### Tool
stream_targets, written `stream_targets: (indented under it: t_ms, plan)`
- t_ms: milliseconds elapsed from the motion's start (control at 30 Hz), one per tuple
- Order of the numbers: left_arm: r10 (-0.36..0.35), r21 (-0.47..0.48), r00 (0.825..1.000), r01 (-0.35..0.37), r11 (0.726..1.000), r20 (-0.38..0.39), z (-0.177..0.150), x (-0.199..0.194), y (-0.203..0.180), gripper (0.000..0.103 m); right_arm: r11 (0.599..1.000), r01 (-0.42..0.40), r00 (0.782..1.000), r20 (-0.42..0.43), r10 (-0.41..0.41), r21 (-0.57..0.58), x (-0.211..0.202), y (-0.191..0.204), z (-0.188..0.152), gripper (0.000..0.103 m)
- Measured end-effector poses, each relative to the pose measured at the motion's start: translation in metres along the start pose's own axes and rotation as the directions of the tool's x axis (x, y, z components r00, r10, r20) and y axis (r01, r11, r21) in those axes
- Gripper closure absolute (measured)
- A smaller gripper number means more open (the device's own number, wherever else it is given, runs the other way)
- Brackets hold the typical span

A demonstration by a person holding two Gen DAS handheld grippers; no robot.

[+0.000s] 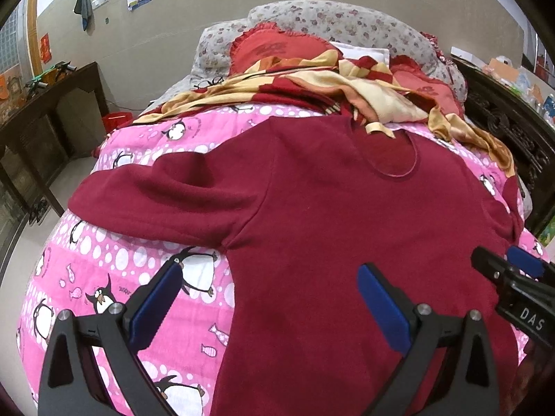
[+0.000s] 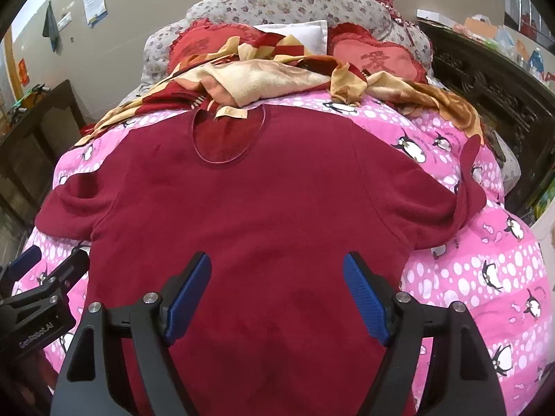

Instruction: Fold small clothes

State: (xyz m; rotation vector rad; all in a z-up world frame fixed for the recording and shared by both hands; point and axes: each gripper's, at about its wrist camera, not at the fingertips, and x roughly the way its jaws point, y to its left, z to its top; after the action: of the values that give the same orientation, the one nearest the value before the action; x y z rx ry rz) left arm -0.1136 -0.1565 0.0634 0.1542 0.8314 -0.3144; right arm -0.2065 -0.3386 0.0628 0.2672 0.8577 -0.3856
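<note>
we see the red top (image 2: 270, 215) lying flat and spread out on the pink penguin blanket (image 2: 485, 270), sleeves out to both sides, so it is ready to fold. our left gripper (image 1: 270, 298) and right gripper (image 2: 277, 291) hang over its bottom part, both wide and holding nothing. there is free blanket beside each sleeve, but the yellow and red cloth (image 2: 263, 79) touches the neck.

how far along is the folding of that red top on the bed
Done: the red top lies spread flat on the pink quilt, both sleeves out. In hand: nothing; the left gripper and right gripper hover over its lower part, jaws open. Left: every fold, sleeves and body.
</note>
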Motion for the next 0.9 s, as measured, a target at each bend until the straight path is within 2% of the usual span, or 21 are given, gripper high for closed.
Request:
stream_targets:
  t_ms: [633, 900]
  plan:
    - [0.016, -0.03, 1.0, -0.016, 0.999, -0.017, 0.002, 0.015, 0.014, 0.001, 1.0, -0.009, 1.0, -0.001, 0.009, -0.016, 0.019, 0.015, -0.001, 0.009]
    - [0.009, -0.034, 1.0, -0.01, 0.999, -0.023, 0.003, 0.018, 0.014, 0.001, 1.0, -0.012, 1.0, -0.028, 0.012, 0.012, 0.026, 0.015, -0.002, 0.009]
